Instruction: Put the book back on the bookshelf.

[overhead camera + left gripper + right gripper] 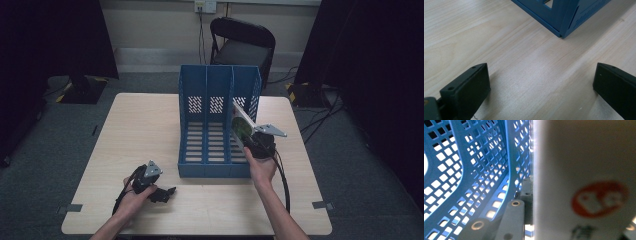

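Note:
A blue three-slot file holder (215, 125) stands in the middle of the table, its open side facing me. A thin white booklet (243, 127) with a green picture sits tilted in the rightmost slot, and my right gripper (260, 145) is shut on its near edge. In the right gripper view the booklet (584, 182) carries a red round logo, and the holder's perforated wall (474, 170) runs along its left. My left gripper (162, 194) rests on the table near the front left, open; its jaws stand wide apart over bare wood (541, 90), with the holder's corner (569, 15) ahead.
The light wooden table (140, 130) has bare room left of the holder and along its front edge. A black folding chair (242, 45) stands behind the table. Dark curtains hang on both sides, and cables lie on the floor at the right.

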`<state>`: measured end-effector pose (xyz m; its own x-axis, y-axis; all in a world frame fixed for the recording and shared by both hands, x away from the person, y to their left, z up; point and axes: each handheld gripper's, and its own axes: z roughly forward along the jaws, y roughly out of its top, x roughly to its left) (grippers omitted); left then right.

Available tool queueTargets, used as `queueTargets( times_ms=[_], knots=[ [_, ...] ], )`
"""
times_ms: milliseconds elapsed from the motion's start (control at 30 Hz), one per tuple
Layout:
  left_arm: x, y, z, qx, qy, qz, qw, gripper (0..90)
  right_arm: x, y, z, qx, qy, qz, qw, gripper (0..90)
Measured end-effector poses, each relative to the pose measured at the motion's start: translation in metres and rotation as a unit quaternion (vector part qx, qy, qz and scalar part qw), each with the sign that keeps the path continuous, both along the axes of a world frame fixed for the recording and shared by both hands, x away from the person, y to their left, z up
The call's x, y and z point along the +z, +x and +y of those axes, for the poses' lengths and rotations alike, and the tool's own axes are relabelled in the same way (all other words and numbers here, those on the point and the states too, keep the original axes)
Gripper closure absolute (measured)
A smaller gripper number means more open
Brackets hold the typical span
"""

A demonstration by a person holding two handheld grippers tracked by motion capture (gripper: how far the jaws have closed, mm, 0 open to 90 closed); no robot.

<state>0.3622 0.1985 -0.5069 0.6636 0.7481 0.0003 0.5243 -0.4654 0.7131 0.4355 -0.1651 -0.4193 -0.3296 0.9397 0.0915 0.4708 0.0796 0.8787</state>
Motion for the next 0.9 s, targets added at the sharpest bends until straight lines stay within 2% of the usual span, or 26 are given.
queueTargets(
  times_ms=[233, 400, 733, 900],
  knots=[
    [0.000, 0.000, 0.000, 0.000, 0.000, 0.000, 1.0000, 0.3, -0.009, 0.004, 0.000, -0.001, -0.011, 0.022, 0.9997, 76.5],
    [0.000, 0.000, 0.000, 0.000, -0.001, 0.001, 1.0000, 0.3, -0.014, 0.006, -0.001, -0.003, -0.014, 0.030, 0.9995, 76.3],
    [0.000, 0.000, 0.000, 0.001, -0.001, 0.001, 1.0000, 0.3, -0.015, -0.001, -0.004, -0.002, -0.016, 0.026, 0.9995, 74.5],
    [0.000, 0.000, 0.000, 0.001, -0.001, 0.001, 1.0000, 0.3, -0.014, -0.007, -0.003, 0.003, -0.028, 0.024, 0.9993, 75.2]
  ],
)
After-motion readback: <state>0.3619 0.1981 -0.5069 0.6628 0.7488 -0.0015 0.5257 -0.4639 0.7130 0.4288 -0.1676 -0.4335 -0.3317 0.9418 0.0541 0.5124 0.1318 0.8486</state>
